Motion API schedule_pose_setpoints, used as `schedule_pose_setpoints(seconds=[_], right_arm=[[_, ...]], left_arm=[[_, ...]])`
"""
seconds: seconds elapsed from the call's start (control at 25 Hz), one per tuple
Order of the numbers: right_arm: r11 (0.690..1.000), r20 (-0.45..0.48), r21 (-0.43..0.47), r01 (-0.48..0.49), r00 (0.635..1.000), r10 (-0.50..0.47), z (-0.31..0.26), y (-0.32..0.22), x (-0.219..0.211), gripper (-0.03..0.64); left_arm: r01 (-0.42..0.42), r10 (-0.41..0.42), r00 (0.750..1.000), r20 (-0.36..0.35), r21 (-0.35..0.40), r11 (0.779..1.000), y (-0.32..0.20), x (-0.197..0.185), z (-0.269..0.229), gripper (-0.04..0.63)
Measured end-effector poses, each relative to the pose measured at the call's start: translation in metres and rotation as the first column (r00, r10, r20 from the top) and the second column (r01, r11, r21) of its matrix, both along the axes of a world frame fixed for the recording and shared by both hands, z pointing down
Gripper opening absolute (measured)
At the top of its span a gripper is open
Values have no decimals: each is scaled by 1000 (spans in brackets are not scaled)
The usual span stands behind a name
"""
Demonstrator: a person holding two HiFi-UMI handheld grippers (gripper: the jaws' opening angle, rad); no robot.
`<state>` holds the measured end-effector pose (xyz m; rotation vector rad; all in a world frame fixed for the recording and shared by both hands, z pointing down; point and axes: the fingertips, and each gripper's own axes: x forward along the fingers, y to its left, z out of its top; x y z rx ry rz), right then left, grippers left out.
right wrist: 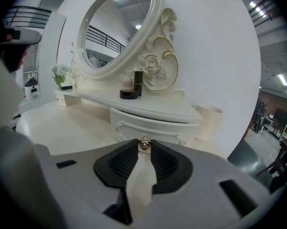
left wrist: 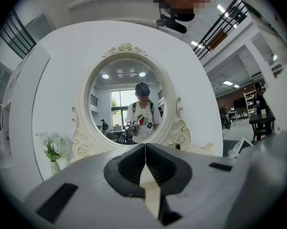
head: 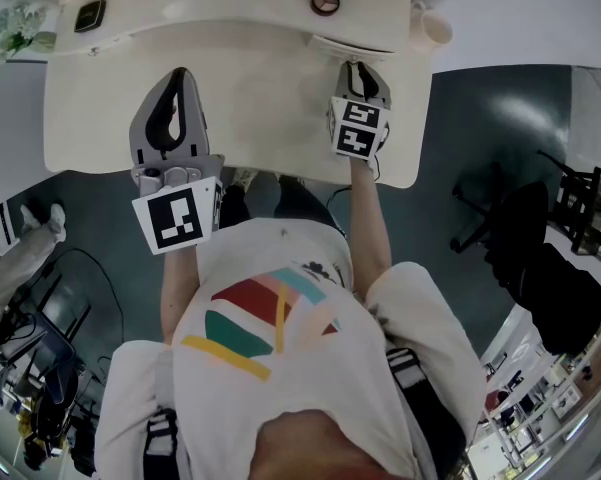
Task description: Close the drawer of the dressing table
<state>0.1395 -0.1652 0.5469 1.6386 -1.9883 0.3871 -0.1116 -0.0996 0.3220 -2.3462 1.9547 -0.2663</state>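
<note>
The white dressing table (head: 250,108) has a small drawer (right wrist: 148,126) under its raised shelf, standing a little way out from the shelf's front. A small gold drawer knob (right wrist: 144,145) sits pinched between the tips of my right gripper (right wrist: 144,149), which is shut on it. From the head view the right gripper (head: 363,76) points at the drawer (head: 352,45) at the table's back right. My left gripper (head: 178,80) hovers level over the left of the tabletop, and in its own view the left gripper (left wrist: 145,147) is shut and empty, facing the oval mirror (left wrist: 129,101).
On the shelf stand a black compact (right wrist: 129,94) and a lipstick (right wrist: 138,82). A cream cup (right wrist: 207,123) stands right of the drawer. A vase of flowers (right wrist: 60,74) is at the far left. A black chair (head: 525,233) stands on the floor to the right.
</note>
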Motion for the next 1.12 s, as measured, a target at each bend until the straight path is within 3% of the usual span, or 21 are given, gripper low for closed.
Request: schedule_pose_setpoints(seconds=[0.48, 0.68, 0.96, 1.12], right_arm=[[1000, -10, -4, 6, 1000, -6, 2, -3, 0, 71], [1000, -17, -2, 11, 1000, -11, 2, -7, 0, 71], [1000, -14, 1, 13, 1000, -13, 1, -11, 0, 69], [1000, -13, 0, 14, 1000, -14, 2, -15, -1, 69]], left_arm=[[5, -5, 1000, 3, -9, 1000, -2, -1, 3, 6], [32, -32, 999, -35, 8, 999, -8, -1, -2, 6], [0, 0, 1000, 5, -17, 1000, -6, 1, 7, 6], [21, -21, 1000, -23, -2, 1000, -12, 1, 3, 6]])
